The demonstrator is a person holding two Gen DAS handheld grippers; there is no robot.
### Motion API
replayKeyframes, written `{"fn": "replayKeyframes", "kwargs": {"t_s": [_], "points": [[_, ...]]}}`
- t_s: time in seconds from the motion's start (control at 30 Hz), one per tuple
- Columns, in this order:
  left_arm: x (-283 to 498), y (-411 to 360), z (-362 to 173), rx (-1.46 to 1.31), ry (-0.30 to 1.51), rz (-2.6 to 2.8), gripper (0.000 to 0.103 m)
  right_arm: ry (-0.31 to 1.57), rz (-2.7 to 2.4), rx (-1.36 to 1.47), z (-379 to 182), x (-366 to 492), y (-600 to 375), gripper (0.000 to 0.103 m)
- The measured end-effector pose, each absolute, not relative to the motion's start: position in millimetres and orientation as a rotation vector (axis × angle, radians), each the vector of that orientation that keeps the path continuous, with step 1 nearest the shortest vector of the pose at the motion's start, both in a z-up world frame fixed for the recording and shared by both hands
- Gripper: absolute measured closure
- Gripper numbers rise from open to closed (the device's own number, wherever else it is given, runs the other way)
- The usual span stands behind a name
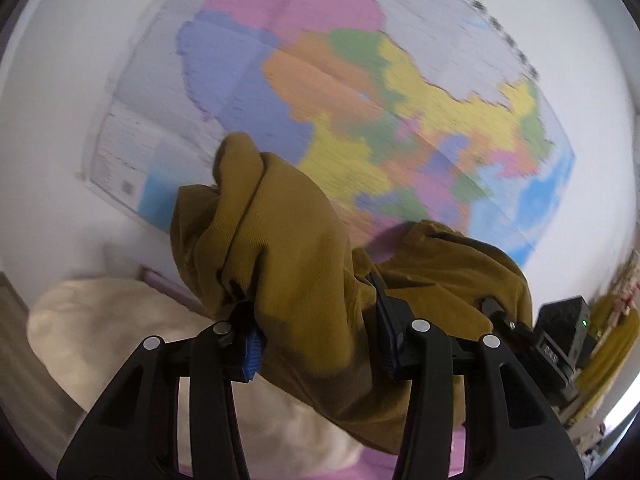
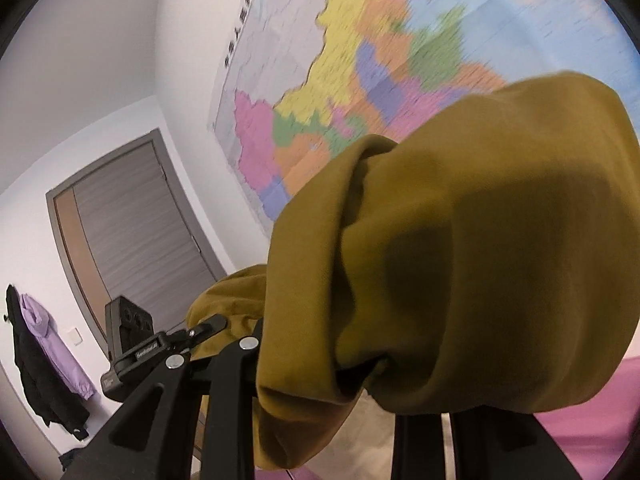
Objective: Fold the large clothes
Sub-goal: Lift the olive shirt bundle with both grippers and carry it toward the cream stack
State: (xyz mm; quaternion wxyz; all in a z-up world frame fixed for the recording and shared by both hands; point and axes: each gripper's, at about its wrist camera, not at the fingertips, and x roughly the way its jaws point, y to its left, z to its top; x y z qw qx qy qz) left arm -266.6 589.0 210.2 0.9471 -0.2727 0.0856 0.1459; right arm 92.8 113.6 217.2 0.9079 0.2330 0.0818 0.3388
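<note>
Left gripper [image 1: 320,344] jaws clamp bunched mustard garment [image 1: 304,248] before wall map [image 1: 360,80].

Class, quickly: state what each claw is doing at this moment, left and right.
Left claw: closed, holding the mustard-yellow corduroy garment.
Right claw: closed on the same mustard-yellow corduroy garment, which hides the fingertips.

Much was hidden or blurred.
The right gripper [image 2: 360,364] fingertips were buried under mustard garment [image 2: 460,260]; its lower folds were cut off by the frame. The wall map [image 1: 380,92] was smeared, its lettering unreadable.
</note>
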Motion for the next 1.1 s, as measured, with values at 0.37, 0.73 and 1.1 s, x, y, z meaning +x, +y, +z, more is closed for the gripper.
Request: {"fn": "replayKeyframes", "kwargs": {"t_s": [0.37, 0.73, 1.1], "points": [[-260.3, 676.3, 163.2, -0.607, 0.193, 0.441, 0.06, 0.3, 0.748, 0.47, 163.0, 151.7, 194.1, 0.077], [-286.8, 689.8, 63.9, -0.724, 0.299, 0.455, 0.044, 0.562, 0.74, 0.513, 61.1, 134.8, 178.4, 0.062], [-298.5, 699.2, 5.8, -0.881, 0.435, 0.399, 0.01, 0.674, 0.839, 0.852, 33.6, 137.3, 139.9, 0.021]]}}
